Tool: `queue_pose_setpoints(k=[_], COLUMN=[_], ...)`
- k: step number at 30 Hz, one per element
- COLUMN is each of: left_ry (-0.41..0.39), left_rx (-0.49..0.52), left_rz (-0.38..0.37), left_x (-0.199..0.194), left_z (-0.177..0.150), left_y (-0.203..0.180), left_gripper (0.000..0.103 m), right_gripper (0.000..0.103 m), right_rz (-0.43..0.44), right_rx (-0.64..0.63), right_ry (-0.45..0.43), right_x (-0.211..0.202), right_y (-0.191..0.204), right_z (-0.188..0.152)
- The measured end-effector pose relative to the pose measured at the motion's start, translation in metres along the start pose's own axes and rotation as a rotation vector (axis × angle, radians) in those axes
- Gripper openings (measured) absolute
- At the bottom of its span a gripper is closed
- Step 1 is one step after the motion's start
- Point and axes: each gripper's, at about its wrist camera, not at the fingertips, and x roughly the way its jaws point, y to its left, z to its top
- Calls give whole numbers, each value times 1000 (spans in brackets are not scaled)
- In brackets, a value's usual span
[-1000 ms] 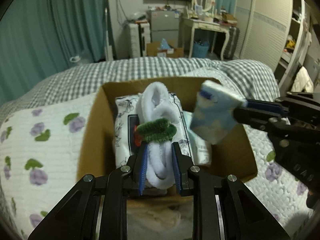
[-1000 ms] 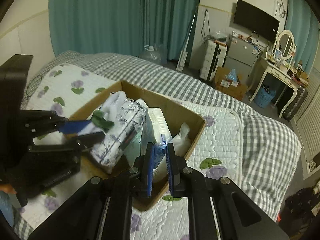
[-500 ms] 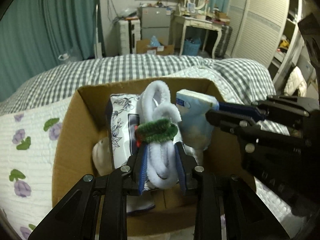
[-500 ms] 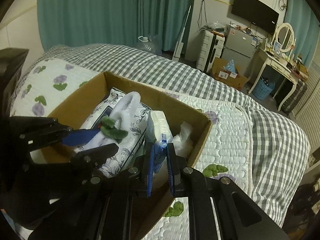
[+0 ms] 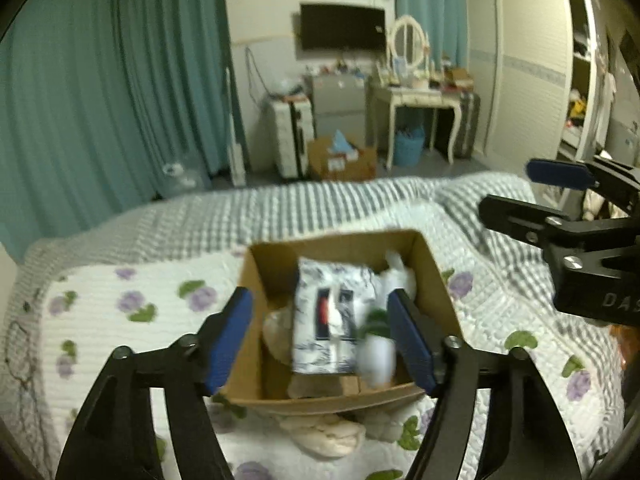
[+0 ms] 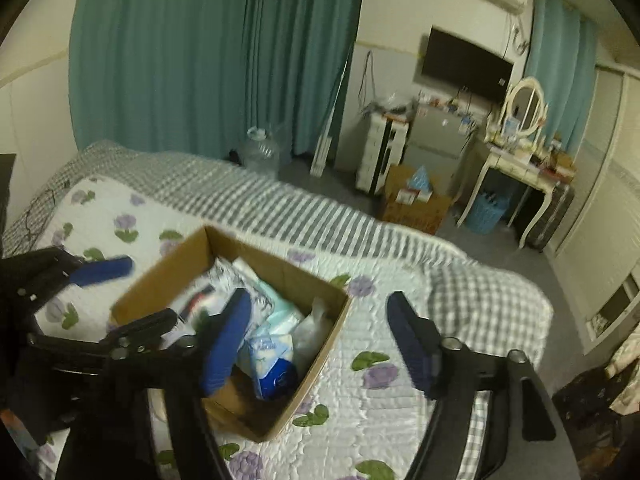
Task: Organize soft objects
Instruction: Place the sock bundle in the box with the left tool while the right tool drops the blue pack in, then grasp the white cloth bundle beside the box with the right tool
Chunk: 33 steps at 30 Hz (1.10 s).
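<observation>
A brown cardboard box (image 5: 256, 276) sits on the bed; it also shows in the right wrist view (image 6: 160, 268). Inside lie a patterned tissue pack (image 5: 332, 320), a white fuzzy bundle with a green band (image 5: 376, 340), blurred, and a blue-white tissue pack (image 6: 272, 364). My left gripper (image 5: 320, 340) is open and empty, raised above the box. My right gripper (image 6: 320, 344) is open and empty, above the box's right edge; it shows at the right of the left wrist view (image 5: 532, 196).
The bed has a white floral quilt (image 5: 120, 320) and a grey checked blanket (image 6: 280, 208). A beige soft item (image 5: 324, 436) lies in front of the box. Teal curtains, a dresser and a wardrobe stand beyond the bed.
Both grippers have opened and pulled up and back. The white bundle and the blue-white tissue pack were let go and now lie in the box.
</observation>
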Motion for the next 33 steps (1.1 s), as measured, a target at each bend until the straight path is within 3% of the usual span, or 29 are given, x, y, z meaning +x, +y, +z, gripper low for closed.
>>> queue_pose_setpoints(k=[3, 7, 9, 10, 12, 16, 22, 29, 33], left_ry=[-46, -80, -90, -99, -136, -118, -36, 70, 138], left_rx=[-21, -34, -49, -57, -77, -89, -136, -142, -141], left_rz=[34, 51, 49, 52, 60, 67, 77, 82, 77], left_x=[-28, -62, -72, -78, -87, -81, -38, 20, 41], left_z=[2, -4, -9, -12, -19, -36, -75, -126, -145], left_y=[10, 20, 24, 26, 31, 37, 48, 46, 49], left_gripper=[73, 75, 94, 99, 101, 102, 102, 101, 101], right_gripper=[87, 93, 96, 96, 96, 96, 96, 96, 81], right_rz=[-5, -18, -21, -20, -17, -28, 0, 48, 67], right_rx=[14, 21, 23, 26, 32, 28, 41, 29, 7], right_ry=[-32, -44, -40, -36, -30, -32, 13, 160, 266], right_x=[-33, -72, -88, -95, -107, -117, -83, 1, 47], right_y=[2, 12, 17, 20, 27, 37, 55, 82, 97], right_z=[6, 5, 2, 0, -6, -24, -70, -126, -153])
